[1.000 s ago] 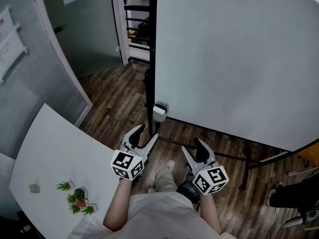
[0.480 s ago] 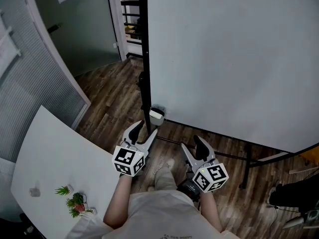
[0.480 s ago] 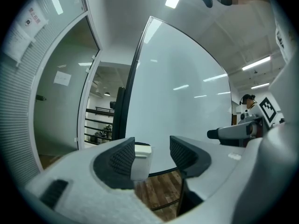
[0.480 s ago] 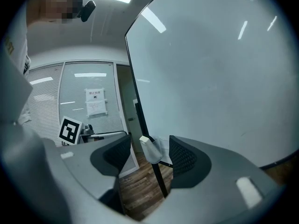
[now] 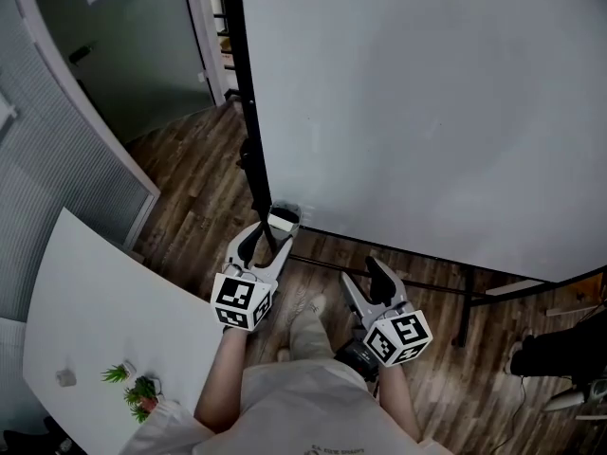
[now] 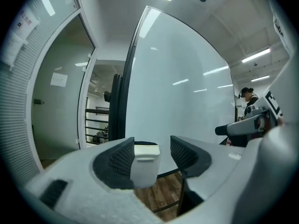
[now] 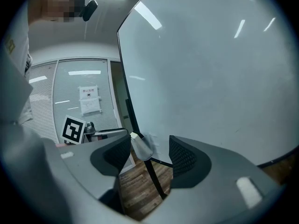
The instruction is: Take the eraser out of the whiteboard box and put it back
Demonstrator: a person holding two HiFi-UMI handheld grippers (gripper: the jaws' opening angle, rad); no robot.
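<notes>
Dark wood flooring [image 5: 190, 178] is running under a large whiteboard [image 5: 427, 112] on a black stand, with a white table [image 5: 95, 320] at the person's left.

The work appears to be in its opening step, the reach for the eraser. The left gripper [image 5: 266, 246] is pointing at the whiteboard box [image 5: 282, 220], a small white holder at the board's lower left corner. Its jaws have just been opening a little further and are standing wide, framing the box [image 6: 145, 164] without pressing on it. The right gripper [image 5: 364, 278] is hanging beside it, jaws apart with nothing held.

The eraser itself is not showing clearly and is presumably sitting inside the box. Next, the left gripper probably needs to rise over the box's open top and close on the eraser rather than on the box.

A paper notice [image 7: 88, 99] is hanging on the glass wall, its print too small to read. The only other markings are the square black-and-white markers on the gripper cubes.
</notes>
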